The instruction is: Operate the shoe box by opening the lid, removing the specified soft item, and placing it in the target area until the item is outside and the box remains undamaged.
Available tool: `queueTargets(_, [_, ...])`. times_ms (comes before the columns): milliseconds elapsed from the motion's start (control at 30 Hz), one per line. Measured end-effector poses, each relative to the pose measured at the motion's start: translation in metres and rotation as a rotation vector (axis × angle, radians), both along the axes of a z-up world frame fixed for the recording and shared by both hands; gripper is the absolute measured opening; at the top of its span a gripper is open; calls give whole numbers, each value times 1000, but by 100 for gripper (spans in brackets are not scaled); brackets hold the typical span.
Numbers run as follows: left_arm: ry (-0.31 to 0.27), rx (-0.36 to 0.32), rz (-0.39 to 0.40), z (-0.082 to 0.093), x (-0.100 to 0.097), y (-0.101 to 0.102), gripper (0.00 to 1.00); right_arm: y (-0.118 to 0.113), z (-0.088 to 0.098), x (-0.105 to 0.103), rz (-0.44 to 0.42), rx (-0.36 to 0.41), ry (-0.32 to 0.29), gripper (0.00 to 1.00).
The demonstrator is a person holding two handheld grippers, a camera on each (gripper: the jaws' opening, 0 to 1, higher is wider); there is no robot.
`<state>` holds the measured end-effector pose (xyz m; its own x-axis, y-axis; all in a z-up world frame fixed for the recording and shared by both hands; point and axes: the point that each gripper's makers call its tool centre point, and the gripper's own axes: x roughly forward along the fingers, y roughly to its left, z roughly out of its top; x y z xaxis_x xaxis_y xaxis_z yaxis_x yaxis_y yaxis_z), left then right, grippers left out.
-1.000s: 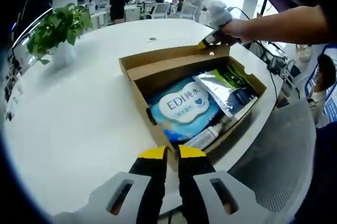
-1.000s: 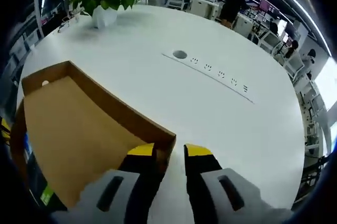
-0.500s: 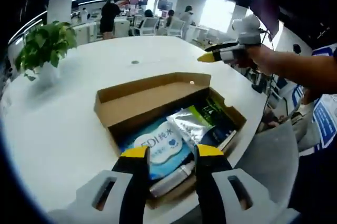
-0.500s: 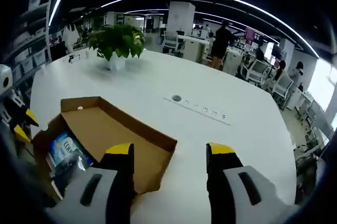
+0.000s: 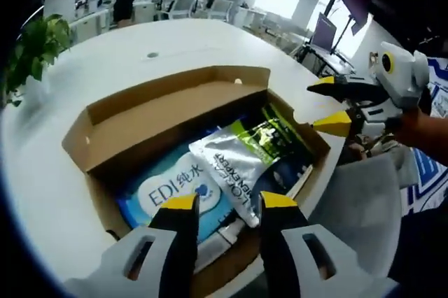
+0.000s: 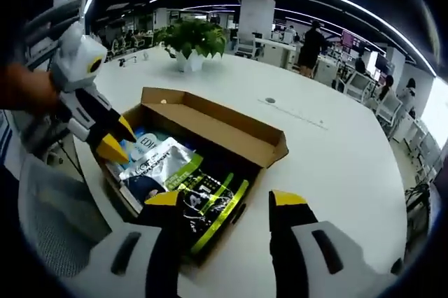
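A brown cardboard shoe box [image 5: 94, 154] stands open on the white table, its lid [image 5: 161, 112] folded back. Inside lie a blue wipes pack [image 5: 168, 187], a silver pouch [image 5: 234, 161] and a green-and-black pack [image 5: 283, 137]. My left gripper [image 5: 231, 202] hangs open over the near edge, above the blue pack and the pouch. The right gripper [image 5: 329, 103] is open beside the box's right wall. In the right gripper view, my right gripper [image 6: 225, 199] spreads open above the green-and-black pack [image 6: 210, 203], with the silver pouch [image 6: 150, 165], the lid [image 6: 217, 126] and the left gripper [image 6: 117, 137] beyond.
The white table [image 6: 336, 151] curves away behind the box, with a potted plant [image 6: 192, 36] at its far side. A grey mesh chair [image 5: 350, 203] stands close to the table edge by the box. People and desks fill the office background.
The right gripper has let go of the lid edge, opened wide and swung round to the box's open side. The left gripper has opened and come closer over the contents. The lid stays folded back.
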<state>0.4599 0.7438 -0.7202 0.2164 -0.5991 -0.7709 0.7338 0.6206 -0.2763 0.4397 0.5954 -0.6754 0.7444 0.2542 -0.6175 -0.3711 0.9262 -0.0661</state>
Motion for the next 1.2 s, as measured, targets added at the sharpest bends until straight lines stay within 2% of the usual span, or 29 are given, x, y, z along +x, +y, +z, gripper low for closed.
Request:
queueTargets(100, [36, 4, 11, -8, -2, -1, 32, 1, -3, -4, 0, 18, 8, 43])
queueTargets(167, [71, -26, 33, -8, -3, -6, 31, 3, -4, -5, 2, 28, 7, 43])
queueTargets(300, [107, -44, 62, -12, -2, -10, 29, 6, -6, -7, 13, 32, 10, 41])
queueTargets(500, [126, -57, 51, -13, -4, -23, 19, 10, -9, -10, 35, 51, 21, 39])
queueTargets(600, [124, -52, 43, -14, -5, -28, 18, 15, -8, -11, 59, 82, 13, 38])
queueTargets(700, [105, -35, 38, -17, -3, -26, 11, 22, -6, -12, 90, 108, 4, 38])
queueTargets(733, [93, -32, 31, -16, -2, -25, 1, 22, -6, -13, 93, 103, 5, 38])
queueTargets(833, [102, -52, 33, -15, -3, -25, 0, 23, -10, -16, 100, 101, 17, 36])
queueTargets(900, [81, -44, 22, -15, -4, -22, 0, 24, -11, -16, 99, 98, 22, 36])
queueTargets(1067, [98, -43, 55, -17, -2, -5, 0, 29, -10, -15, 102, 98, 23, 34])
queueTargets(1200, [101, -30, 64, -17, 0, 9, 0, 43, -7, -6, 122, 149, 15, 31])
